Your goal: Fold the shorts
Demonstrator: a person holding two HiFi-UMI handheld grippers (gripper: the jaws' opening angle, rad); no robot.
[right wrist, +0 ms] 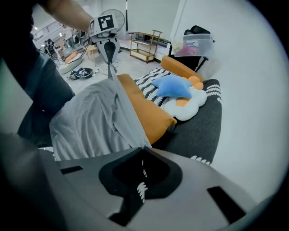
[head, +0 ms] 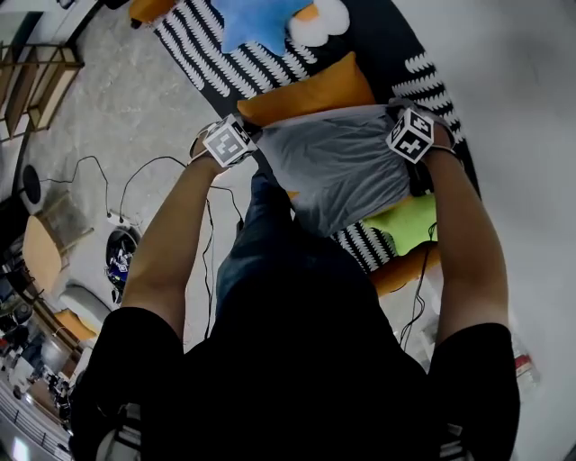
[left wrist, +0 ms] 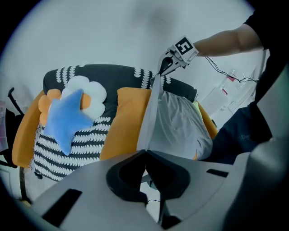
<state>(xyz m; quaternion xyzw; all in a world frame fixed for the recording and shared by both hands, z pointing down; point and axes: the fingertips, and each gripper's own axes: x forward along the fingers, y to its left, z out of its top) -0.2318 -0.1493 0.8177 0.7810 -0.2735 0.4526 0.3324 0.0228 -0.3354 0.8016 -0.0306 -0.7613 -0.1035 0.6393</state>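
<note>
The person stands over a dark sofa point(right wrist: 201, 124) with both arms stretched out and 1 gripper in each hand. The grey shorts point(head: 340, 169) are held between them. The left gripper point(left wrist: 145, 151) has its jaws pressed together on 1 top corner of the cloth, and the fabric runs straight up out of the pinch. The right gripper point(right wrist: 143, 147) is clamped the same way on the opposite corner. Between the 2 pinches the top edge is pulled fairly taut, and the rest of the shorts hangs down in loose folds in front of the person's dark trousers point(head: 261, 243). I cannot tell whether the bottom hem touches the seat. Just behind the shorts an orange cushion point(head: 306, 90) lies on the sofa. Further back there is a blue star-shaped cushion point(head: 256, 20) resting against a white flower-shaped one point(head: 322, 25), both on a black-and-white patterned throw point(head: 193, 49). A bright green cushion point(head: 407, 221) shows below the shorts on the right gripper's side. To the left, black cables point(head: 135, 180) trail across the pale floor point(head: 126, 99).
</note>
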